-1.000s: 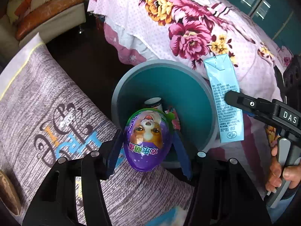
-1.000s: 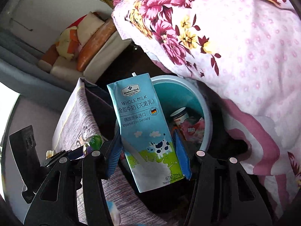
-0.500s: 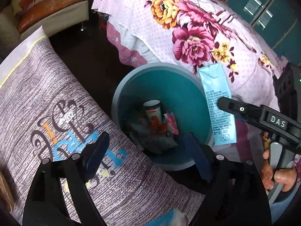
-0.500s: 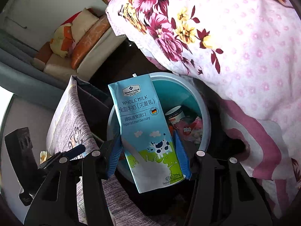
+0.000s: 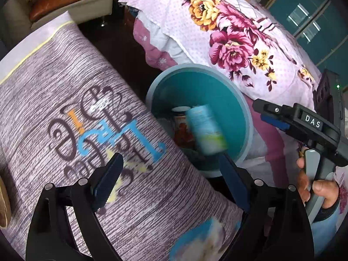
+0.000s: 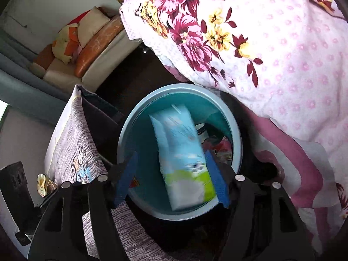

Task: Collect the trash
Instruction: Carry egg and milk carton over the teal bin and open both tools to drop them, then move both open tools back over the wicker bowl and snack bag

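Note:
A round teal trash bin stands on the floor between a cloth-covered table and a bed. A light blue milk carton is blurred, falling free into the bin. A cup and red wrappers lie in the bin. My left gripper is open and empty over the table edge beside the bin. My right gripper is open just above the bin, also in the left wrist view, with the carton between its fingers but not held.
A grey-purple printed tablecloth covers the table left of the bin. A bed with a pink floral cover lies to the right. A sofa with cushions stands at the back. Crumpled paper lies at the far left.
My left gripper dropped the purple egg toy into the bin a second ago and stayed open. My right gripper has just opened and the milk carton is dropping into the bin.

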`<action>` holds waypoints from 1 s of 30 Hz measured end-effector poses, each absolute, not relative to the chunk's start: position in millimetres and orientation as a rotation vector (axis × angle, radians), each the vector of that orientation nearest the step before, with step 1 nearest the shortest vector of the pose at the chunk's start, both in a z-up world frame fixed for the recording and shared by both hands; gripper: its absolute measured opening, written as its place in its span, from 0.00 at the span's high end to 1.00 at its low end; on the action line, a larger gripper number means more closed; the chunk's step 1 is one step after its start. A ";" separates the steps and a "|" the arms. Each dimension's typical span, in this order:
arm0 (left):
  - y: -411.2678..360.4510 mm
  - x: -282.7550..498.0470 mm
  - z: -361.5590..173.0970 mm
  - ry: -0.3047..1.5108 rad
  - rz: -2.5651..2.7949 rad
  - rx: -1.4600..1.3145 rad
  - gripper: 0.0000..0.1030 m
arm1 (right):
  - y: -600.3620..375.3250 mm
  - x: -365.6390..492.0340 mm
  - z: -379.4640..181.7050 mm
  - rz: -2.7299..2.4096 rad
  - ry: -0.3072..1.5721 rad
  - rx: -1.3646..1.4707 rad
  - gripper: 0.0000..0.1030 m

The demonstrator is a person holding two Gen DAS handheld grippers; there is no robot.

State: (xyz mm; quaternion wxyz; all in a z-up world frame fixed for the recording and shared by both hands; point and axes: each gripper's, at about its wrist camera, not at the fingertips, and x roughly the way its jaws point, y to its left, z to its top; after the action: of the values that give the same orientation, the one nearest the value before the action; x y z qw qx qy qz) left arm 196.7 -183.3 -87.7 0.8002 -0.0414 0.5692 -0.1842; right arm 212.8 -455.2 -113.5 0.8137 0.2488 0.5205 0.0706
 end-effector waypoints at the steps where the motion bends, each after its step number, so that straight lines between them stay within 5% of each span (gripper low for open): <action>1: -181.4 195.2 -87.8 1.221 -0.394 -0.091 0.13 | -454.3 212.0 -112.5 0.148 1.114 0.529 0.37; 6: -166.8 186.0 -87.7 1.221 -0.378 -0.117 0.13 | -448.8 209.0 -107.0 0.150 1.123 0.515 0.30; 30: -63.7 126.2 -51.2 1.117 -0.264 -0.254 0.11 | -345.1 179.4 -56.1 0.287 1.128 0.360 0.29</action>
State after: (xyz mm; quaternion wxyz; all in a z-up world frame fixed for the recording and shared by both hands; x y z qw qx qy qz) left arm 126.2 -63.7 -51.2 0.8321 -0.1196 0.5271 -0.1244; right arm 179.4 -345.1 -56.1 0.8201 0.1692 0.5298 0.1347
